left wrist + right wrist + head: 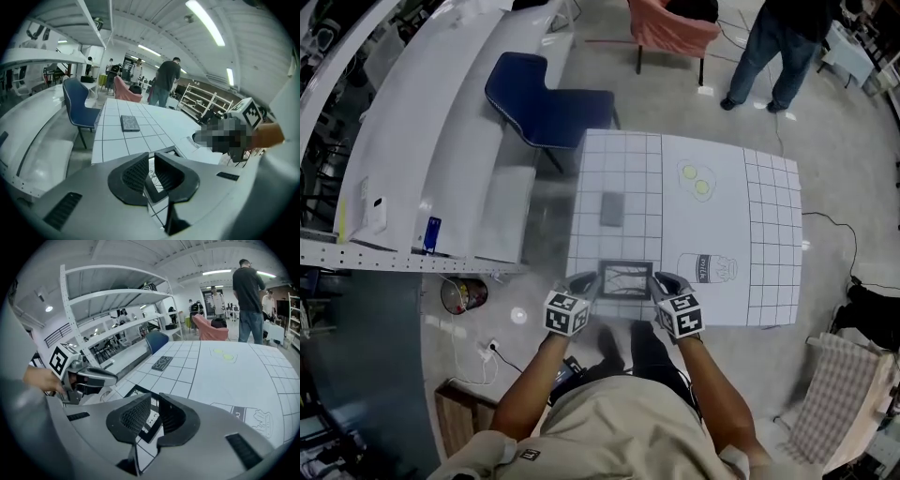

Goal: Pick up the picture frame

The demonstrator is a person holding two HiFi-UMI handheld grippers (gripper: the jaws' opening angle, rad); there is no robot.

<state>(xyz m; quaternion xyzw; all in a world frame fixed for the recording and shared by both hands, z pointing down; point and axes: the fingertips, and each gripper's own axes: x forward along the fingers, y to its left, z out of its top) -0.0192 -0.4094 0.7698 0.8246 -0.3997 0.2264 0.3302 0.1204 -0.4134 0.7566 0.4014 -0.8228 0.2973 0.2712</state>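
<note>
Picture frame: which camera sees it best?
The head view. It looks down on the whole picture frame, lying at the near edge of the table. The left gripper view and the right gripper view each show only a dark corner of it past the jaws.

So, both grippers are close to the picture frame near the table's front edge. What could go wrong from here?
1. Both the left gripper and the right gripper have their jaws almost together. Unless they open, they may push the picture frame instead of gripping it.
2. The frame lies flat near the front edge of the white cloth, so a push could slide it off.
3. The jaws might pinch that cloth along with the frame.
</note>
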